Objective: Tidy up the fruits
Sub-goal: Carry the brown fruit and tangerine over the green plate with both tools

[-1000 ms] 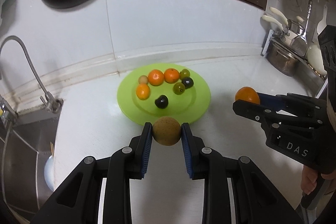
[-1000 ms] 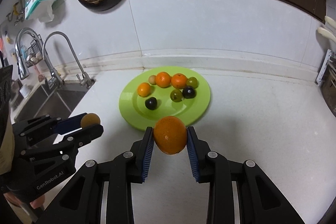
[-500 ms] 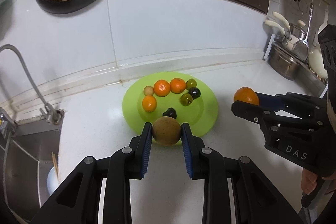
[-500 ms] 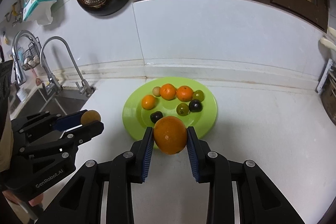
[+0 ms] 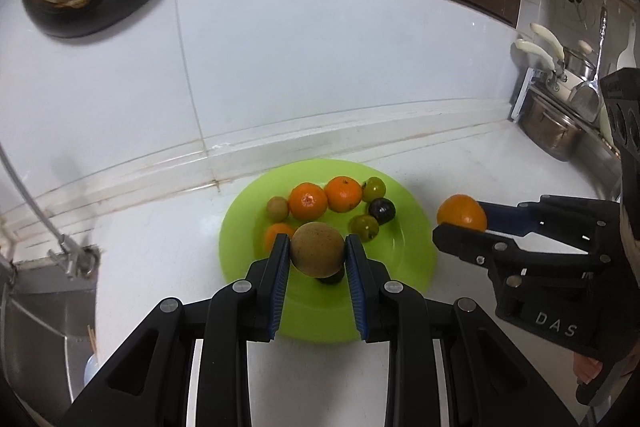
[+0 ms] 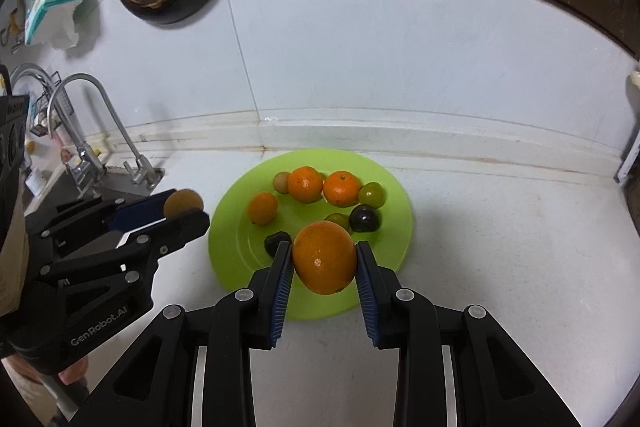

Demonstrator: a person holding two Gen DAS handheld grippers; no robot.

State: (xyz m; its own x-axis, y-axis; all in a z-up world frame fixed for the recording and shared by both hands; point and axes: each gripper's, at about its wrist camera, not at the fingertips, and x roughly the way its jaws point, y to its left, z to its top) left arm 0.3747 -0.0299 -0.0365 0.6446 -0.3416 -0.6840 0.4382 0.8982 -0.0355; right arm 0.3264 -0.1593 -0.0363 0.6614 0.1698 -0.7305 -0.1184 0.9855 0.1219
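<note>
I have a fruit pinched in each tool. My left gripper [image 5: 317,255] has its blue pads pressed on either side of a round brown fruit [image 5: 317,249], rough-skinned, maybe a pear or a kiwi; I can't tell which. My right gripper [image 6: 323,263] squeezes a large orange [image 6: 324,262] the same way, across its widest part, so neither can roll out while both tools tilt downward.

Both loads hang above the near edge of the lime-green plate [image 6: 400,203], which lies just ahead of and below the fingertips on the white counter [image 6: 500,247]. Beyond the held fruits the plate already carries three small tangerines [image 6: 306,183], green and dark plum-like fruits [image 6: 364,219] and a little tan one [image 6: 281,181], bunched toward its far half. That leaves the near half free, which I judge is why I am bringing both pieces in from this side.

From the left view, the right gripper sits off to my right, its orange level with the plate's rim. Next, I think, comes lowering each onto bare green and easing the pads apart gently, since round fruit may roll toward the rim.
</note>
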